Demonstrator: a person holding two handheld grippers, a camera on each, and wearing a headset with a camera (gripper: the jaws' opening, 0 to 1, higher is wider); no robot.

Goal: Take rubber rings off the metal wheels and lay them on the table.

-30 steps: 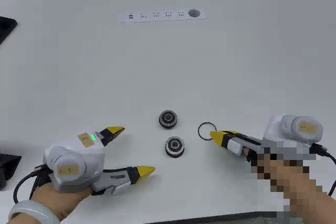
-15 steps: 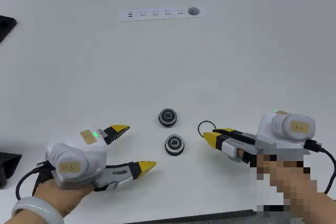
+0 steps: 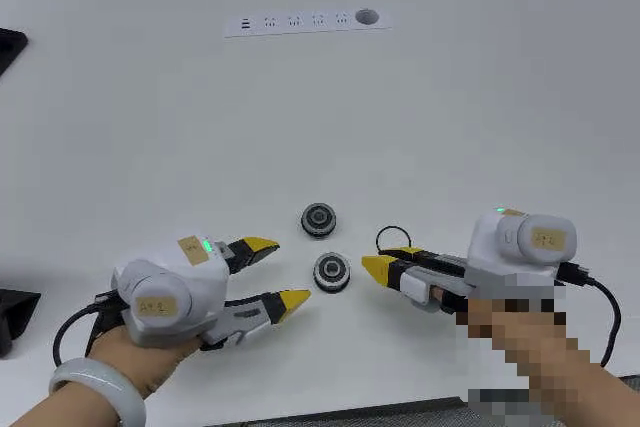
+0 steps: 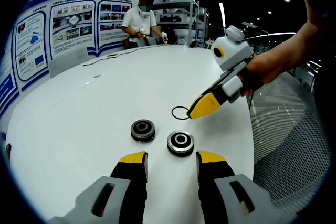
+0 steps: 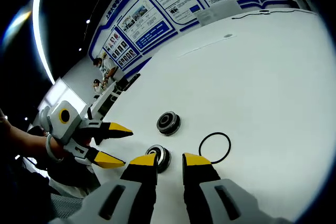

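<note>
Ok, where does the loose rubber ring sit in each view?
Head view: rubber ring right of centre, just beyond the right hand-held gripper tip.
Left gripper view: ring near centre, beside the right hand-held gripper's yellow tip.
Right gripper view: ring just above the jaws, lower right.
Shared landmark: the nearer wheel, beside the ring.

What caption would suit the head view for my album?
Left gripper and right gripper flank two metal wheels on a white table, a rubber ring lying loose beside them.
</note>
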